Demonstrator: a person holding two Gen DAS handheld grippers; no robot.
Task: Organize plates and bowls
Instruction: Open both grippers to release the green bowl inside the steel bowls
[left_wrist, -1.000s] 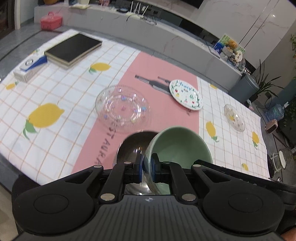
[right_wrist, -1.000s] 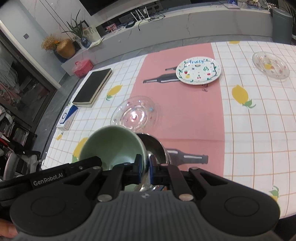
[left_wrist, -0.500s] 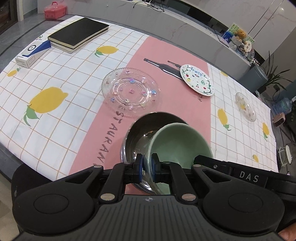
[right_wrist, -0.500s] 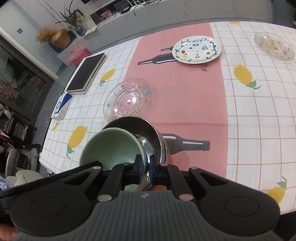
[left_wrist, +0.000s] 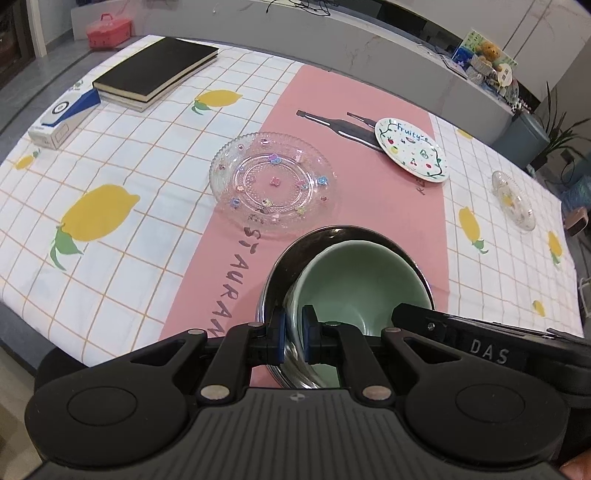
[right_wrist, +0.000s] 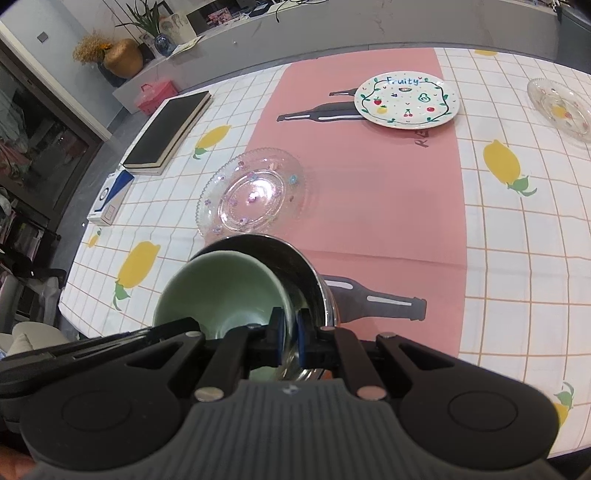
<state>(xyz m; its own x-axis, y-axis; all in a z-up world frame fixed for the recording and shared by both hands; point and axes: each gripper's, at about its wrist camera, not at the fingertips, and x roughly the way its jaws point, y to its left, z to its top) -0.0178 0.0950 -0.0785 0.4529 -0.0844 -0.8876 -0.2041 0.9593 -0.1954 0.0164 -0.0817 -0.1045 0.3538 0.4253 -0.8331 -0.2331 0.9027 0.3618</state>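
Left gripper (left_wrist: 293, 334): jaws pinching the near rim of the green bowl (left_wrist: 364, 280). In the left wrist view the blue pads sit either side of the rim wall, one inside, one outside

Right gripper (right_wrist: 287, 338): jaws pressed onto the near rim of the steel bowl (right_wrist: 291, 264), a thin metal edge between the pads

Green bowl sits tilted inside the steel bowl, leaning toward the left gripper's side; its rim stands above the steel rim on that side. Whether it is fully seated I cannot tell

Steel bowl is over the pink stripe of the cloth (left_wrist: 110, 155), at the near edge of the surface. Whether it touches the cloth I cannot tell; its base is hidden by the grippers

Other ware on the surface:
- large glass plate (left_wrist: 273, 182), just beyond the steel bowl, flat, straddling the pink/white border
- white "Fruity" plate (left_wrist: 410, 149), further back on the pink stripe, well apart from the bowls
- small glass dish (left_wrist: 513, 201), far right on the white check

Non-task items, far left: black book (left_wrist: 157, 72), with a blue-white box (left_wrist: 64, 120) just beside it

A fingertip shows at the bottom right corner of the left wrist view
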